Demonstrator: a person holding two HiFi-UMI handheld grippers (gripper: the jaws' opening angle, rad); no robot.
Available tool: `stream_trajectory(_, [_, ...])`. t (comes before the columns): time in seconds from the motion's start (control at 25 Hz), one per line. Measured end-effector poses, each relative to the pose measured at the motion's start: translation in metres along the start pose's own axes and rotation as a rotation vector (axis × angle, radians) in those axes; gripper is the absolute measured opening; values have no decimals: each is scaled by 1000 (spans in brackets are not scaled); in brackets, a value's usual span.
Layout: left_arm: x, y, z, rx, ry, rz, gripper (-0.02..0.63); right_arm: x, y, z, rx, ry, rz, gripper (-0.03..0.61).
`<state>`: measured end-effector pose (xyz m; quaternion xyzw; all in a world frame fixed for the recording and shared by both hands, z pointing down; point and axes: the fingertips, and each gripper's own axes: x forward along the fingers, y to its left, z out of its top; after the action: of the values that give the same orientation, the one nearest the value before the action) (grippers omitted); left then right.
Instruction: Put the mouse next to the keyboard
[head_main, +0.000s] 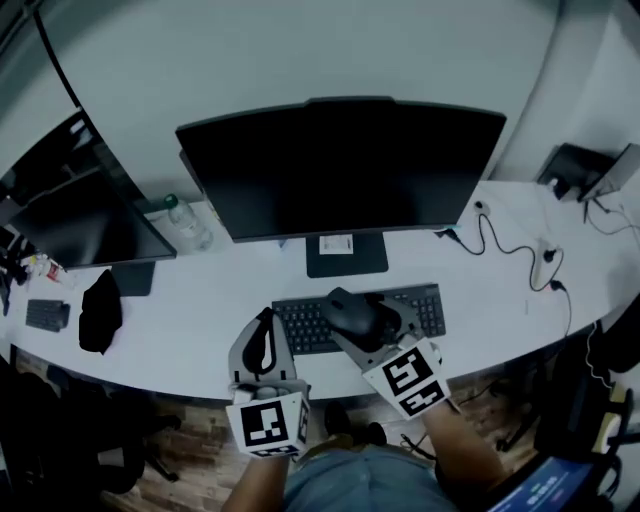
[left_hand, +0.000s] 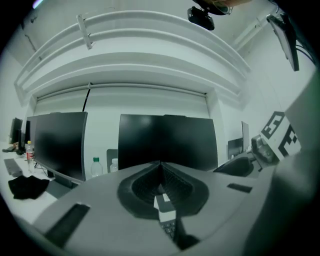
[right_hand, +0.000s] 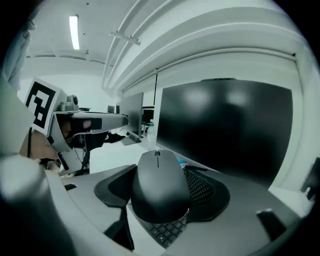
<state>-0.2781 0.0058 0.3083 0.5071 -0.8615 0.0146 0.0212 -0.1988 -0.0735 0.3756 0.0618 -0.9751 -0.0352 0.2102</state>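
A black mouse (head_main: 349, 311) is clamped between the pads of my right gripper (head_main: 362, 322), and it hangs just above the black keyboard (head_main: 428, 304) on the white desk (head_main: 210, 300). In the right gripper view the mouse (right_hand: 159, 190) fills the space between the jaws, with keyboard keys (right_hand: 166, 233) showing under it. My left gripper (head_main: 267, 320) is shut and holds nothing, at the keyboard's left end near the desk's front edge. In the left gripper view its jaws (left_hand: 160, 167) meet in a line over the keys (left_hand: 169, 229).
A large dark monitor (head_main: 340, 165) stands behind the keyboard, with a second monitor (head_main: 85, 215) at the left. A water bottle (head_main: 186, 222), a black cloth (head_main: 100, 310) and a small dark device (head_main: 47, 314) lie left. Cables (head_main: 510, 250) trail across the right side.
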Motion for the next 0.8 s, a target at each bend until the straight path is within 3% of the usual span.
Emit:
stream_trajectory(0.32, [16,-11,28,21,-85,-74,5,-18,-25,31,-17,-58,-119,310])
stream_trajectory(0.8, [30,-49,22,40,-75,-221,5,-37,-43,8,40,-33,-243,310])
